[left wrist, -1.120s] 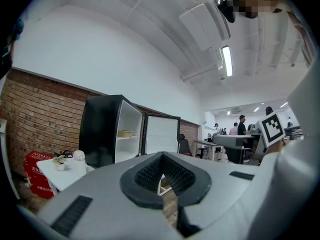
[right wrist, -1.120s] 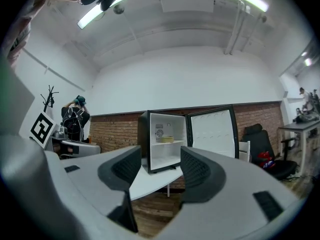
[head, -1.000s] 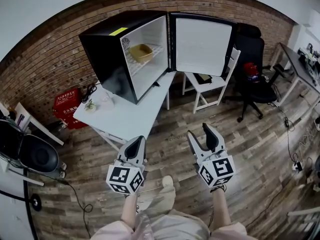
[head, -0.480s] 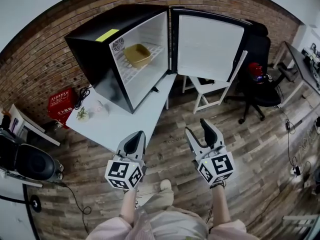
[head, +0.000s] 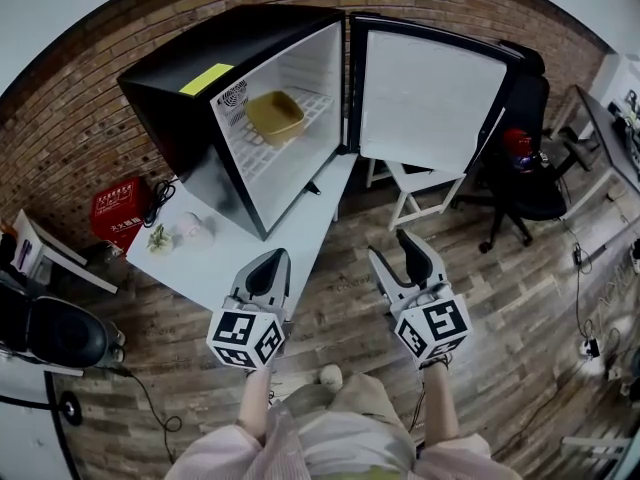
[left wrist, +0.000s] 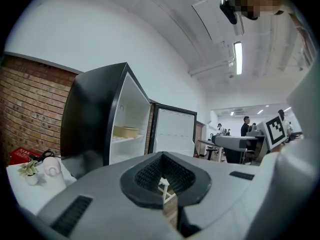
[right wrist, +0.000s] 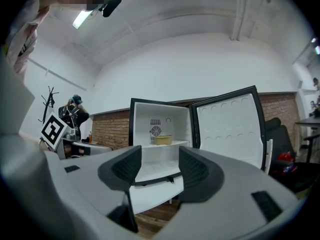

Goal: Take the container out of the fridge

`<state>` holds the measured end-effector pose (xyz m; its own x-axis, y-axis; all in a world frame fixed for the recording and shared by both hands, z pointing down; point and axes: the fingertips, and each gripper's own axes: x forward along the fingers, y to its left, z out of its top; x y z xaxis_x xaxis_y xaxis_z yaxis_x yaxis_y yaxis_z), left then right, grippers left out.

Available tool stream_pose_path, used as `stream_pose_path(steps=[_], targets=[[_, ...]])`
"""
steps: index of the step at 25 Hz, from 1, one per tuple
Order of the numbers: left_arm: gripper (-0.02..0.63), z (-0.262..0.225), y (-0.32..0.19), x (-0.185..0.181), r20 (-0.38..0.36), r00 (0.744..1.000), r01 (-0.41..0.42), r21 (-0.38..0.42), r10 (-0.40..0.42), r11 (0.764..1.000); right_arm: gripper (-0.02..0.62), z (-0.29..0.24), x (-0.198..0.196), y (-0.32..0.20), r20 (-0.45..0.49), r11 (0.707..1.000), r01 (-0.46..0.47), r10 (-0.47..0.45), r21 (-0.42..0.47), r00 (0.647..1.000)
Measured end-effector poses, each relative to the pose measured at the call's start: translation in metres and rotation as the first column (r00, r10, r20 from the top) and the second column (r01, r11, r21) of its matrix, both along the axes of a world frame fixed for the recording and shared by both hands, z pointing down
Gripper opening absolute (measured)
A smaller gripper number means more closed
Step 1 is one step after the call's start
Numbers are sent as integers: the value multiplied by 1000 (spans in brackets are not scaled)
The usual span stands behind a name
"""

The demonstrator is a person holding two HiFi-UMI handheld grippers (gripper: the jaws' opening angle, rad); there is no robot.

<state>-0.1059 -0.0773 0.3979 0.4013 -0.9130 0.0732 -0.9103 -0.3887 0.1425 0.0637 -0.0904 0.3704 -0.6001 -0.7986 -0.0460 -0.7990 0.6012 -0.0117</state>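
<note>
A small black fridge (head: 190, 98) stands on a white table (head: 240, 258), its door (head: 430, 93) swung wide open to the right. The tan container (head: 275, 116) sits on the wire shelf inside. It also shows in the left gripper view as the container (left wrist: 125, 131) and in the right gripper view as the container (right wrist: 163, 140). Both grippers hang low in front of the table, well short of the fridge. My left gripper (head: 271, 262) is shut and empty. With its jaws apart, my right gripper (head: 394, 249) is open and holds nothing.
A white chair (head: 415, 183) stands behind the open door, and a black office chair (head: 530, 178) farther right. On the table's left end are a small plant (head: 160, 236) and a white cup (head: 192, 230). A red crate (head: 115, 208) is on the wooden floor.
The fridge and table have grown larger and come nearer as the view moved towards them. Both grippers kept their states and rose slightly in the head view.
</note>
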Motion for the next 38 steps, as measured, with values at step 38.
stream_pose_path(steps=[38], targets=[[-9,11,-184,-14,-8,985,171,-50,-172,984,227,-5,-82,-235,-64,940,341,-340,4,938]])
